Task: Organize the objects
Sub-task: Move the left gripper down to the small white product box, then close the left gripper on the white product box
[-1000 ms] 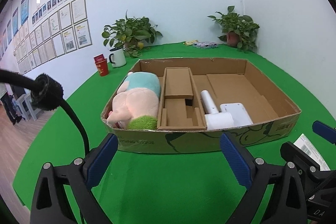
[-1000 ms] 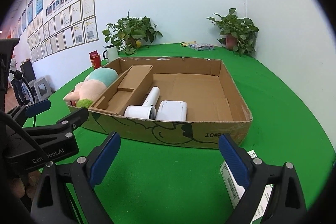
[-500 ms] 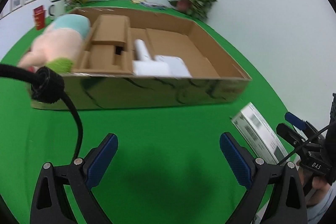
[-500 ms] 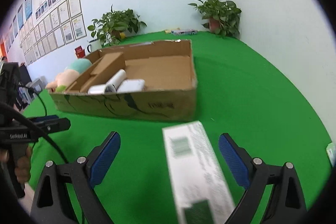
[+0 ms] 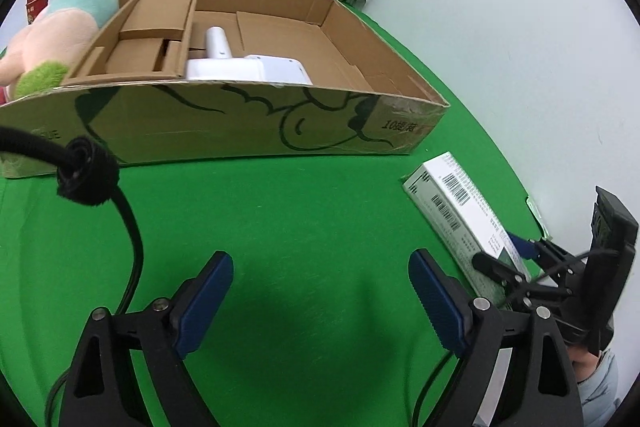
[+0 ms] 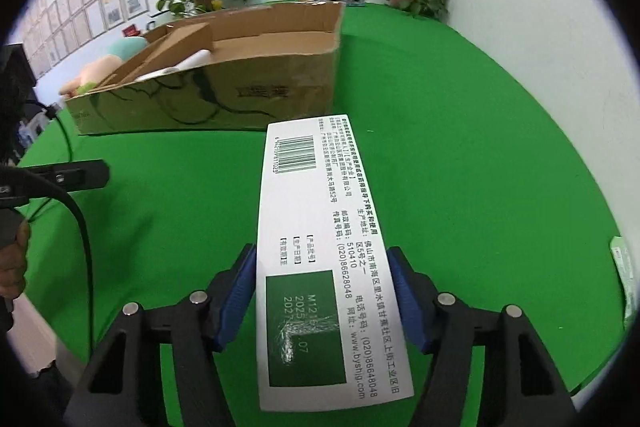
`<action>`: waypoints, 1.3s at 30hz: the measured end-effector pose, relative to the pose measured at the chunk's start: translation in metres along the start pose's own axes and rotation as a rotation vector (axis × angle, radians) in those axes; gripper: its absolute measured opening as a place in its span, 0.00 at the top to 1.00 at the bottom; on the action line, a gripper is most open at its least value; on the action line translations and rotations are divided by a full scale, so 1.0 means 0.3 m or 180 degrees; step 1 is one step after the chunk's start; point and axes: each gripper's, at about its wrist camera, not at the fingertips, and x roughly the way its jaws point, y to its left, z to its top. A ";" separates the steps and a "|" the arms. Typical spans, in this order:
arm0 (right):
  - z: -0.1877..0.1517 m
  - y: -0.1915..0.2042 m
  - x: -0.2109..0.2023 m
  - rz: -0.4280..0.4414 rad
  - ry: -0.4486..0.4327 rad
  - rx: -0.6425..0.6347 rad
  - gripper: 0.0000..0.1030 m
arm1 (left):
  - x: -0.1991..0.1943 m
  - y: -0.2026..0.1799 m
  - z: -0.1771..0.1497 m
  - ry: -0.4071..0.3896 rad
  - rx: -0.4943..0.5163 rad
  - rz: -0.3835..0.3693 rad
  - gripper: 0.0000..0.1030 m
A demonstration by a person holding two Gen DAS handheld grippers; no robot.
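Green cloth (image 5: 304,219) covers the table. Nearest, the right gripper (image 6: 322,291) is closing around a long white box (image 6: 316,227), pads at its sides — the left gripper (image 5: 320,291) is narrowing over bare cloth, holding nothing. Farther back sits the cardboard tray (image 5: 224,123).

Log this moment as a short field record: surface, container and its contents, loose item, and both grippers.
surface: green cloth-covered table
container: shallow open brown cardboard box with green line drawing
contents: pink and teal plush toy, brown cardboard insert, white plastic handheld device
loose item: long white carton with barcode and green panel, outside the box
right gripper: jaws closing, blue pads at the carton's two sides
left gripper: closing slightly, nothing between the jaws
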 end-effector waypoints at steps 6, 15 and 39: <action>0.020 0.167 -0.033 0.0429 -0.0040 -0.0027 0.38 | 0.006 0.071 0.034 0.0127 -0.0278 -0.0301 0.14; -0.051 0.395 -0.011 0.0558 0.0056 -0.0826 0.23 | 0.091 0.076 0.031 0.0497 -0.0487 -0.1121 0.14; -0.008 0.230 0.039 0.0832 0.0481 0.0341 0.39 | 0.140 0.120 0.080 0.0680 -0.0468 -0.1223 0.48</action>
